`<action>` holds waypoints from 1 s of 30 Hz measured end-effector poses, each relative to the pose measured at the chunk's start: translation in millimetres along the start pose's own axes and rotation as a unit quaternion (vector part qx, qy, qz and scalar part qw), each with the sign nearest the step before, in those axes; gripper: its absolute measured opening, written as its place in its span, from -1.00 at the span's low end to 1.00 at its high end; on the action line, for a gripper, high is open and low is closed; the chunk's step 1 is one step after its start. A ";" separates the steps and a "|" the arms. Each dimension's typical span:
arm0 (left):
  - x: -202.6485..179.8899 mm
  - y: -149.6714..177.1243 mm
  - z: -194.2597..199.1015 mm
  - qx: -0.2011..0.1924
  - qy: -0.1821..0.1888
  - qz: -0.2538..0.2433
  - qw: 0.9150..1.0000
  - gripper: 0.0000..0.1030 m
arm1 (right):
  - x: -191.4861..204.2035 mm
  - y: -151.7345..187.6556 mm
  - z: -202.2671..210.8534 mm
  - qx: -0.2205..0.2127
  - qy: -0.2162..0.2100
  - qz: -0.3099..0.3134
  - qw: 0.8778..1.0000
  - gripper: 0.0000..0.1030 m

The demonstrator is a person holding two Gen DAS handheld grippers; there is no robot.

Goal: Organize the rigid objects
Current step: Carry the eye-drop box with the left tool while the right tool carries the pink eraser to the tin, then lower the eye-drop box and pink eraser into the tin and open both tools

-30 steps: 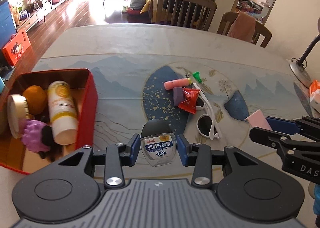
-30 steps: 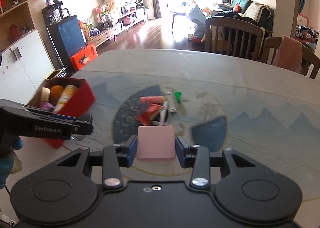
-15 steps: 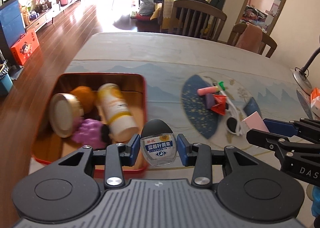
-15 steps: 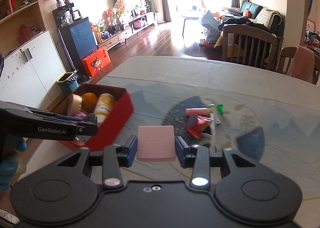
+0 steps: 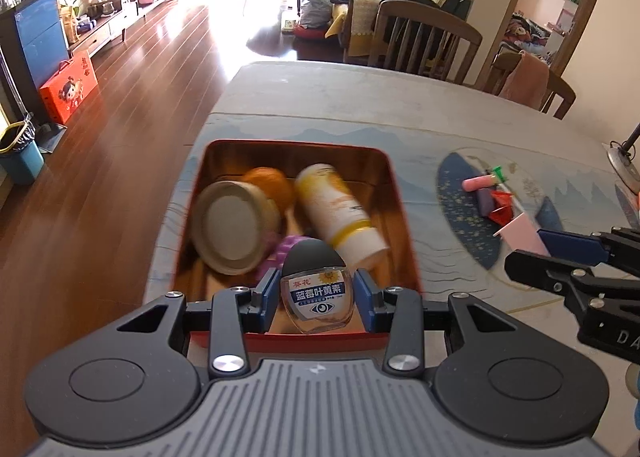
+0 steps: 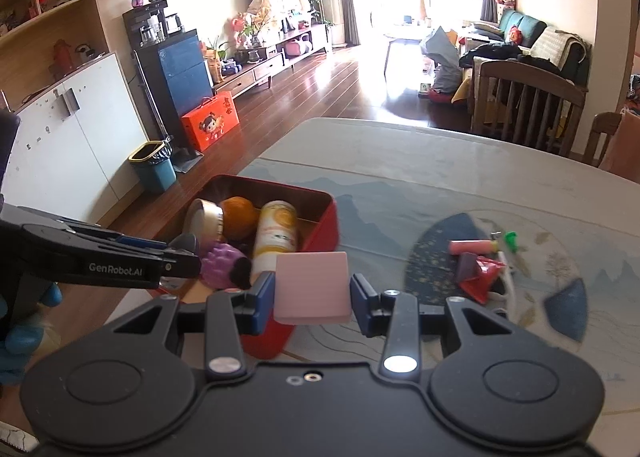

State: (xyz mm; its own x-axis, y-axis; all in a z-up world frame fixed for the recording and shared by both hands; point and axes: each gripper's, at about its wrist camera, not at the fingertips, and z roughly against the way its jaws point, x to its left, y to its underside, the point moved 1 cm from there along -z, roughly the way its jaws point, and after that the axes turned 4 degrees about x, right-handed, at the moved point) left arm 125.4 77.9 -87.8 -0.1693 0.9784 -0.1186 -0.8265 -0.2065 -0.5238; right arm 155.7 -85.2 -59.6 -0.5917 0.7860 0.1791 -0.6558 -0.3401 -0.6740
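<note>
My left gripper (image 5: 316,293) is shut on a small clear eye-drop bottle (image 5: 317,299) with a black cap and holds it over the near edge of the red tin box (image 5: 396,193). The box holds a round jar (image 5: 230,227), an orange (image 5: 270,187), a yellow-and-white bottle (image 5: 340,213) and a purple toy (image 5: 286,251). My right gripper (image 6: 312,291) is shut on a pink block (image 6: 313,285), just right of the box (image 6: 320,233). The left gripper also shows in the right wrist view (image 6: 176,257).
On the table's round blue pattern lie a pink tube (image 6: 472,245), a green piece (image 6: 511,237), a purple block (image 6: 464,265), a red wrapper (image 6: 482,277) and white sunglasses (image 6: 510,283). Wooden chairs (image 5: 424,41) stand behind the table. A lamp base (image 5: 622,165) is at right.
Both grippers have swung left across the table with their objects. The red box now lies straight ahead of the left gripper, and the loose items have shifted to the right.
</note>
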 end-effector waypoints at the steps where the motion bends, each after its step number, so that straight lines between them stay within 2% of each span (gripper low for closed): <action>1: 6.0 -0.9 -2.1 0.003 -0.004 0.000 1.000 -0.24 | 3.7 -0.6 -2.8 0.001 0.000 -0.001 1.000 -0.22; 9: 35.1 -7.9 -21.0 0.028 -0.015 -0.012 0.999 -0.24 | 22.6 -20.6 -34.7 0.012 -0.004 0.003 1.000 -0.22; 20: 43.7 -10.2 -51.3 0.062 -0.016 -0.031 0.997 -0.24 | 43.7 -40.4 -92.2 0.042 -0.002 0.024 0.999 -0.22; 30: 49.0 -12.8 -65.3 0.078 -0.008 -0.028 0.997 -0.25 | 60.8 -43.8 -120.1 0.063 0.001 0.043 0.997 -0.21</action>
State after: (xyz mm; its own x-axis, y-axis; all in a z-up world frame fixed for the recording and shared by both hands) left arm 162.8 127.8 -141.9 -0.1287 0.9886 -0.0785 -0.9079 -0.1493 -0.3917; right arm 204.8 39.5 -105.3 -0.6476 0.7521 0.1224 -0.6561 -0.4687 -0.5914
